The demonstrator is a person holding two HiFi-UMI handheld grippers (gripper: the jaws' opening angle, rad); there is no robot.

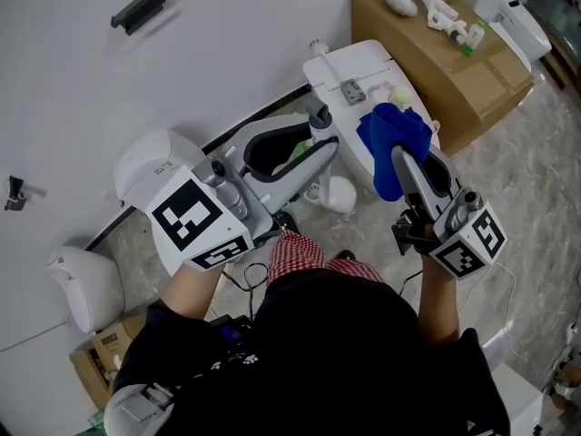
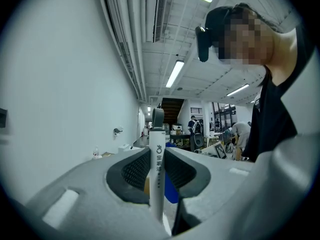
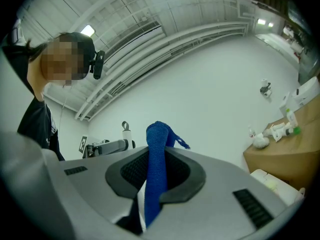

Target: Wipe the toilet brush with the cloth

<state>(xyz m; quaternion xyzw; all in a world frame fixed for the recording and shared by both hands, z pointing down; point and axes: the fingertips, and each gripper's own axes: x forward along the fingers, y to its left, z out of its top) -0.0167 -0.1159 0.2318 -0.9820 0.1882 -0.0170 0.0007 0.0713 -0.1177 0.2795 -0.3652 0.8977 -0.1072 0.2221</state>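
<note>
Toilet brush [image 2: 157, 176], with a slim white plastic handle topped by a grey loop, sits clamped between the left gripper's [image 1: 313, 153] ribbed dark pads. Near it, the right gripper [image 1: 413, 166] pinches a bunched blue woven cloth [image 1: 390, 139], with a brown cardboard box [image 1: 454, 80] beyond.

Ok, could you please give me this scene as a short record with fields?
left gripper: shut on white plastic toilet brush handle, held upright
right gripper: shut on blue fabric cloth
brush and cloth: apart, not touching
behind: white toilet, brown cardboard box
</note>
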